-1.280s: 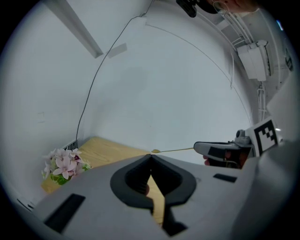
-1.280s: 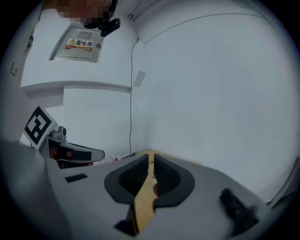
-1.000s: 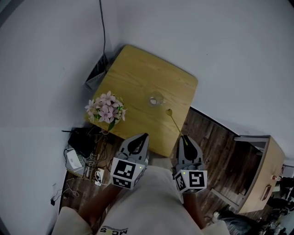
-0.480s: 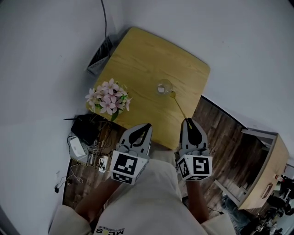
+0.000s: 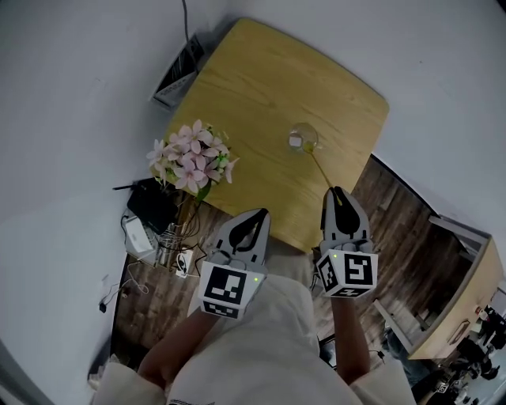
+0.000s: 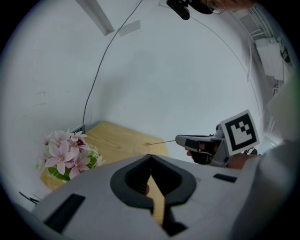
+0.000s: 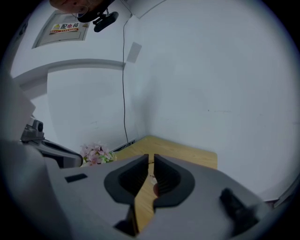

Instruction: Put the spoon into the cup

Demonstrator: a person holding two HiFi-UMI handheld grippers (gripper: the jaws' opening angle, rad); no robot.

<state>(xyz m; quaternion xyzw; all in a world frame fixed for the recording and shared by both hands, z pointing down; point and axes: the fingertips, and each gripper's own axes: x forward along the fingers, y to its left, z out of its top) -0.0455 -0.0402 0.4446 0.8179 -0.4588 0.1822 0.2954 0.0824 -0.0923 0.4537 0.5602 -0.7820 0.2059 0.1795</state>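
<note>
On the wooden table (image 5: pixel 261 95) stands a clear glass cup (image 5: pixel 303 139), near its right front edge. My right gripper (image 5: pixel 339 194) is shut on the handle of a thin gold spoon (image 5: pixel 320 168). The spoon slants up-left, and its bowl sits at the cup's mouth; whether it is inside I cannot tell. From the left gripper view, the right gripper (image 6: pixel 180 139) holds the spoon (image 6: pixel 159 142) level above the table. My left gripper (image 5: pixel 254 219) hovers shut and empty at the table's front edge. In the right gripper view the jaws (image 7: pixel 151 160) stand nearly together and the spoon is hidden.
A pot of pink flowers (image 5: pixel 194 158) stands at the table's left front corner. A grey box (image 5: pixel 178 70) leans at the back left, under a black wall cable (image 5: pixel 186 16). Cables and gadgets (image 5: pixel 150 233) litter the floor at left. A wooden cabinet (image 5: pixel 462 308) stands at right.
My right gripper has carried the spoon forward and left: its bowl was apart from the cup and now reaches the cup's mouth. The left gripper has stayed shut beside it.
</note>
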